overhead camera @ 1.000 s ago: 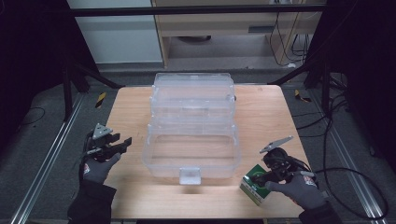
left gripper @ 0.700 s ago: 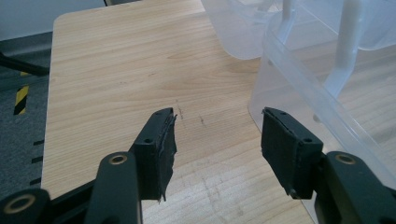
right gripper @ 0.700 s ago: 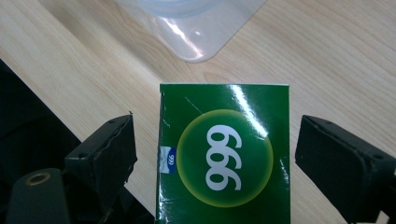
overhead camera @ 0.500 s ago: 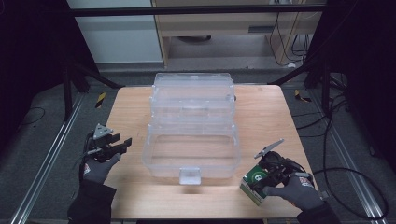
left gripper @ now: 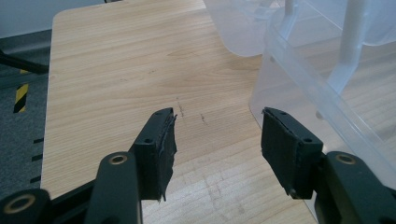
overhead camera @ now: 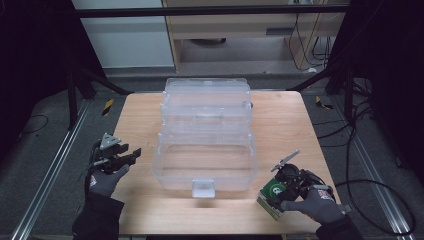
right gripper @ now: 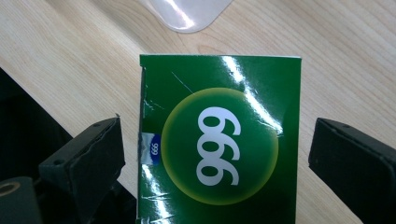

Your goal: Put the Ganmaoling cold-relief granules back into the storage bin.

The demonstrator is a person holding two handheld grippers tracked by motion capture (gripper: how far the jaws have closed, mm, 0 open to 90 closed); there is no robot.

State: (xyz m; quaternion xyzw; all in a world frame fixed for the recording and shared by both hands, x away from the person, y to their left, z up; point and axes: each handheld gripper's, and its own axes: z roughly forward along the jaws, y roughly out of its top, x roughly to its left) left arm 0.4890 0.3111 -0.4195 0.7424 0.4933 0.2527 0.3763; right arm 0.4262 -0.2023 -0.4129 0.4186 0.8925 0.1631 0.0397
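Pale wooden rectangular surface (overhead camera: 140, 125), light grain, scuffed near the left edge. At its centre, large clear plastic tiered storage box (overhead camera: 205, 135), opened out in steps, lowest tray toward the near edge with a small latch tab at the front. Near the front right corner of the surface, small glossy green cardboard box (overhead camera: 270, 192) printed with white "999" inside a yellow-green circle (right gripper: 219, 147), lying on the surface just right of the clear box and apart from it. Right tongs (overhead camera: 281, 186), held in a grey-gloved hand, placed over the green box; jaws spread wide on either side of it with a gap between pads and cardboard, having just been opening. Left tongs (overhead camera: 122, 156), held in a gloved hand at the left edge of the surface, jaws wide with bare wood between them (left gripper: 217, 149), pointing toward the clear box wall.
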